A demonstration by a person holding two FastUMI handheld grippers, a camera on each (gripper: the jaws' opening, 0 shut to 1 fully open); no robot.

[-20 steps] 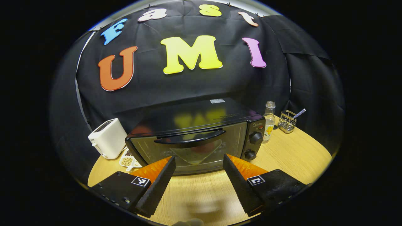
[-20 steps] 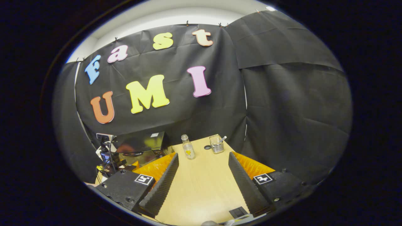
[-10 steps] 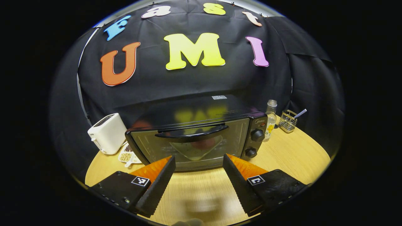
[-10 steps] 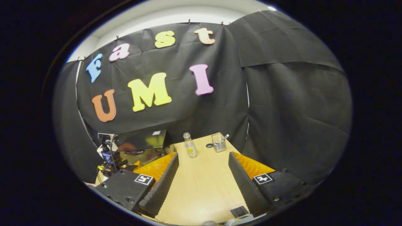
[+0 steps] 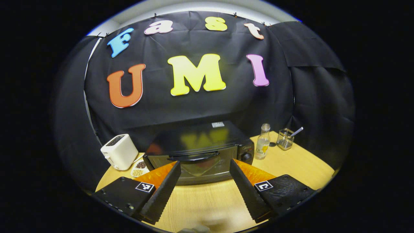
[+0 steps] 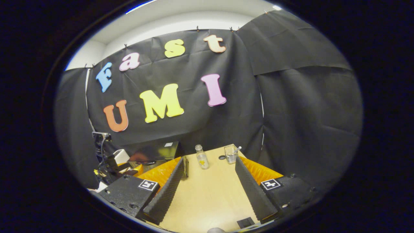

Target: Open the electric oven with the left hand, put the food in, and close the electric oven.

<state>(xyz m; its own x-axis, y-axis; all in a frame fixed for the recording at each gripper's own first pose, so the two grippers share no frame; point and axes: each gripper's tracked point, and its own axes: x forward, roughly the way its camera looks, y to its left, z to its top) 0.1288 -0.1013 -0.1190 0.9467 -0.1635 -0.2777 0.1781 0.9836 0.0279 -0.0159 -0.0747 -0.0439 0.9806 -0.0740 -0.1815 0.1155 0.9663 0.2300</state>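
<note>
White toaster left of oven, glass bottle and wire holder right, black electric oven mid-bench, door shut, handle horizontal facing camera, left claw released, empty, right claw released over bare bench.

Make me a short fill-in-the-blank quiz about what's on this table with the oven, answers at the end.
1. The electric oven has its door ____.
2. The white toaster stands on the oven's ____ side in the left gripper view.
3. The clear bottle stands between the oven and the wire ____.
4. The left gripper has its jaws ____, holding nothing.

Answers: closed; left; basket; open
</note>
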